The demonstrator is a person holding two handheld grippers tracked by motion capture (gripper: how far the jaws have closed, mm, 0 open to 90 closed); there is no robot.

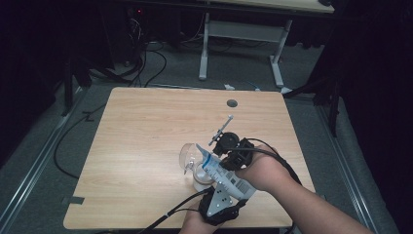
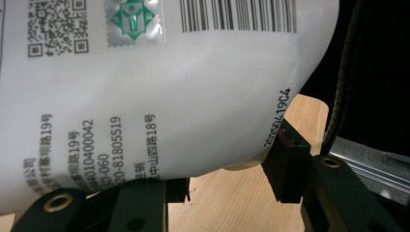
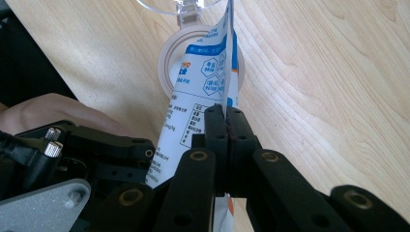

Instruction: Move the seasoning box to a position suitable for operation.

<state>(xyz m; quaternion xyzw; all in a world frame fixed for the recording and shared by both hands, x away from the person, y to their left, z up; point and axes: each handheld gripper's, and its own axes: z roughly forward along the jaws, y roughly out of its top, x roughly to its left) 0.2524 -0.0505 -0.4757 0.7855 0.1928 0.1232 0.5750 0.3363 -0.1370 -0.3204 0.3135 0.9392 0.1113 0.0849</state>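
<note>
Both grippers hold one white pouch (image 1: pixel 225 174) over a clear jar (image 1: pixel 194 161) near the table's (image 1: pixel 146 136) six o'clock edge: the left gripper (image 2: pixel 227 186) grips its bulging body, the right gripper (image 3: pixel 226 123) pinches its flat edge.

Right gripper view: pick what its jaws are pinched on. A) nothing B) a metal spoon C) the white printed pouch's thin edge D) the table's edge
C: the right gripper has its jaws pressed together on the pouch, above a round container.
</note>
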